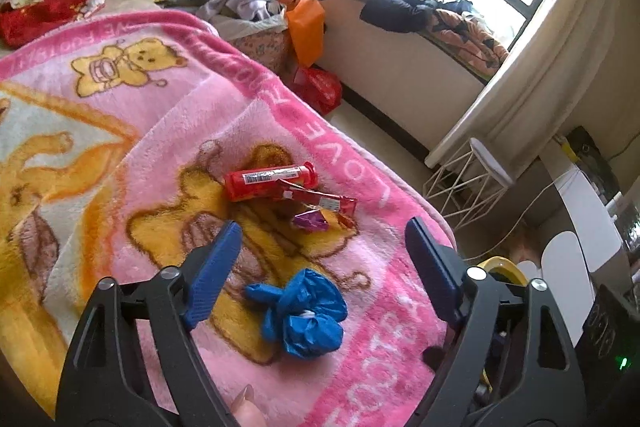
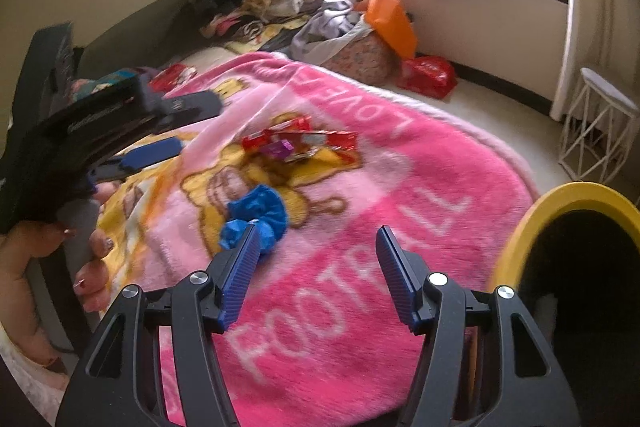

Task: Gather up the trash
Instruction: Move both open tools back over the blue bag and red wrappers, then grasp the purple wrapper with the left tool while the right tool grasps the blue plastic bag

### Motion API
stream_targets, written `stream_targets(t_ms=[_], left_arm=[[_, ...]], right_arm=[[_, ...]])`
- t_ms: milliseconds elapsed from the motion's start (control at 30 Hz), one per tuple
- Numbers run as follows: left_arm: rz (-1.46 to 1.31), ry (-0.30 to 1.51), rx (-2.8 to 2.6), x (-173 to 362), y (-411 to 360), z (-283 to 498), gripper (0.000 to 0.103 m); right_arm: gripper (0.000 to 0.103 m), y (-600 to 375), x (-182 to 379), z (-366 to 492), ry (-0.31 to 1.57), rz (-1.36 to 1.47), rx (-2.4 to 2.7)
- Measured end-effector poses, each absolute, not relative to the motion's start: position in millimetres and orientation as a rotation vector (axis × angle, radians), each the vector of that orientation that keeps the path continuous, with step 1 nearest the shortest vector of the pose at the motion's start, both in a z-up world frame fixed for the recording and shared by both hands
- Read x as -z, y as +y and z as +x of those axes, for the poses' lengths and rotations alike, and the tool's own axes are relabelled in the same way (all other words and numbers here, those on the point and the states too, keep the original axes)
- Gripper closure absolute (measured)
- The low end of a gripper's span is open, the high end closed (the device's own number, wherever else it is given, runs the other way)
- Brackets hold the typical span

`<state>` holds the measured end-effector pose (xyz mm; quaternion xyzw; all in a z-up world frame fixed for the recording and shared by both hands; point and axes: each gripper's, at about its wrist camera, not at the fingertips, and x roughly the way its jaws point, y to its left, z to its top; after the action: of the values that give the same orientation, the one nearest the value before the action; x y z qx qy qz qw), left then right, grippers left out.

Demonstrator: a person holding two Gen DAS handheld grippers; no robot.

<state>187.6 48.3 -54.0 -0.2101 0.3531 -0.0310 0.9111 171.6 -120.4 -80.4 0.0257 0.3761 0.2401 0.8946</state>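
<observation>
Cluttered bedroom; a pink blanket covers the bed. On it lies a crumpled blue bag, with red wrappers just beyond it. Left gripper hangs above the bag, released, nothing between its jaws. Right gripper likewise released, empty. Advise centring over the bag before clenching. Only the right view shows the yellow-rimmed bin fully, well right of the bag.

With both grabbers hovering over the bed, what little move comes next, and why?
Probably lower the left gripper onto the crumpled blue bag and close on it. The bag lies loose on the pink blanket, nearest of the trash, the fingers stand open with nothing between them, and the yellow bin waits nearby.
</observation>
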Motion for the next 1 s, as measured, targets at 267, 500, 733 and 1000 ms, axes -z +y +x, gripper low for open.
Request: stream_targets(t_ms=[267,500,733,1000], left_arm=[[-0.465,0.799,0.101,71,52,213,0.04],[-0.45,0.876,0.144,87,47,236,0.041],[-0.44,0.922,0.148,96,53,254,0.059],[-0.422,0.97,0.153,108,48,267,0.07]], right_arm=[[0.045,-89,95,178,0.821,0.066,-0.583],[0.054,-71,106,189,0.855,0.068,-0.621],[0.075,-69,123,206,0.909,0.109,-0.63],[0.096,-70,122,198,0.911,0.107,-0.663]])
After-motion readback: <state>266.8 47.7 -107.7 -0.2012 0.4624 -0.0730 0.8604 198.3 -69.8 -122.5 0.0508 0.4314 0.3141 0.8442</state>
